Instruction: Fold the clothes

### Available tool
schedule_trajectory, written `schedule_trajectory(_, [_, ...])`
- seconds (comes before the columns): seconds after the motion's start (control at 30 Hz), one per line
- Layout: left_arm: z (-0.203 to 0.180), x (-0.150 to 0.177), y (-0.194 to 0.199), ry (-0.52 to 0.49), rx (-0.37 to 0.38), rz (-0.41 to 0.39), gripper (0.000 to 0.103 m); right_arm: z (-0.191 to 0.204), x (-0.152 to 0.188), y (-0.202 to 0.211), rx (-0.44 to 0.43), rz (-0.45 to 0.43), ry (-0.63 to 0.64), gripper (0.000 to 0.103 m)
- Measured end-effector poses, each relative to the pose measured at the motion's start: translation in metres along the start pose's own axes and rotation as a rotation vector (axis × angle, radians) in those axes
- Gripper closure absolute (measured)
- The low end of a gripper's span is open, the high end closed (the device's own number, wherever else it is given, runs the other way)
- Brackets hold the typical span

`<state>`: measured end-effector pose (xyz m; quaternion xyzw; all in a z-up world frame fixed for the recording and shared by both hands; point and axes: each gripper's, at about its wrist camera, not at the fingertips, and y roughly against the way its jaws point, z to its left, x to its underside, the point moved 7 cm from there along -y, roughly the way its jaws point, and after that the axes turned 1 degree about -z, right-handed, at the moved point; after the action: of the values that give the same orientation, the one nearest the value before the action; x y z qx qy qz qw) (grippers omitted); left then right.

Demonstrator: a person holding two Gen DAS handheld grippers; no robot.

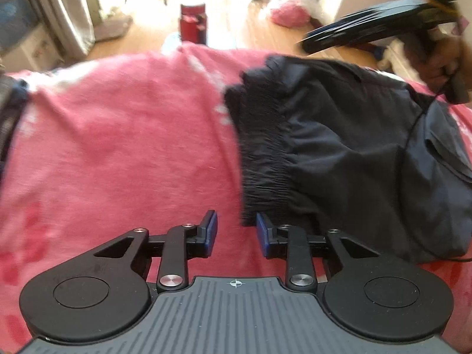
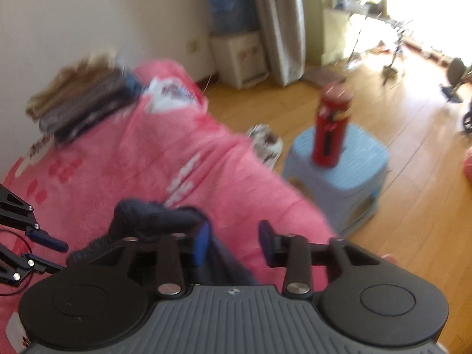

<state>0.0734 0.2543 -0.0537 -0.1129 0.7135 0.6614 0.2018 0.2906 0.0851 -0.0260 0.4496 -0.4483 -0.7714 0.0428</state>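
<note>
Lying rt of left gripper [image 1: 237, 231]: black shorts [image 1: 339, 159], waistband nearest.

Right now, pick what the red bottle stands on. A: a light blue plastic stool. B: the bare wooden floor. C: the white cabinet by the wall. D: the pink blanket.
A: in the right wrist view the red bottle stands upright on top of the light blue stool, which sits on the wooden floor beside the edge of the pink blanket.
</note>
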Motion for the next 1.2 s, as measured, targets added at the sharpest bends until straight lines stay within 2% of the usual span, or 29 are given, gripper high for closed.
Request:
schedule_trajectory(0.07, [0.013,-0.003,0.023,-0.014,-0.049,-0.027,0.073,-0.013,-0.005,0.038,0.021,-0.021,-0.041,0.058])
schedule_trajectory(0.13, [0.028,-0.006,0.049,-0.038,-0.119,-0.061,0.064,-0.024,-0.006,0.082,0.054,-0.034,-0.069,0.058])
schedule_trajectory(0.17, [0.034,-0.008,0.061,-0.057,-0.164,-0.080,0.063,-0.028,-0.004,0.105,0.075,-0.036,-0.078,0.058])
schedule_trajectory(0.23, [0.041,-0.012,0.079,-0.096,-0.268,-0.122,0.060,-0.037,0.009,0.156,0.121,-0.038,-0.090,0.058])
schedule_trajectory(0.3, [0.041,-0.018,0.085,-0.090,-0.311,-0.176,0.058,-0.045,0.029,0.203,0.170,-0.052,-0.133,0.058])
schedule_trajectory(0.37, [0.032,-0.024,0.080,-0.030,-0.277,-0.223,0.058,-0.052,0.059,0.244,0.218,-0.059,-0.204,0.058])
schedule_trajectory(0.5, [-0.006,-0.040,0.039,0.097,-0.099,-0.264,0.058,-0.045,0.136,0.286,0.301,-0.048,-0.279,0.058])
schedule_trajectory(0.6, [-0.041,-0.053,0.003,0.045,-0.121,-0.276,0.058,-0.028,0.194,0.281,0.372,-0.027,-0.239,0.058])
schedule_trajectory(0.7, [-0.065,-0.060,-0.022,-0.015,-0.152,-0.277,0.059,-0.013,0.224,0.253,0.420,-0.028,-0.176,0.059])
schedule_trajectory(0.8, [-0.079,-0.062,-0.037,-0.088,-0.222,-0.280,0.059,-0.007,0.230,0.217,0.437,-0.036,-0.091,0.059])
schedule_trajectory(0.87, [-0.085,-0.061,-0.047,-0.112,-0.262,-0.267,0.059,-0.003,0.226,0.192,0.419,-0.039,-0.021,0.058])
schedule_trajectory(1.0, [-0.089,-0.061,-0.059,-0.103,-0.289,-0.234,0.059,-0.006,0.231,0.158,0.398,-0.008,0.045,0.056])
schedule_trajectory(1.2, [-0.090,-0.060,-0.066,-0.110,-0.309,-0.227,0.059,-0.020,0.244,0.118,0.381,0.040,0.091,0.058])
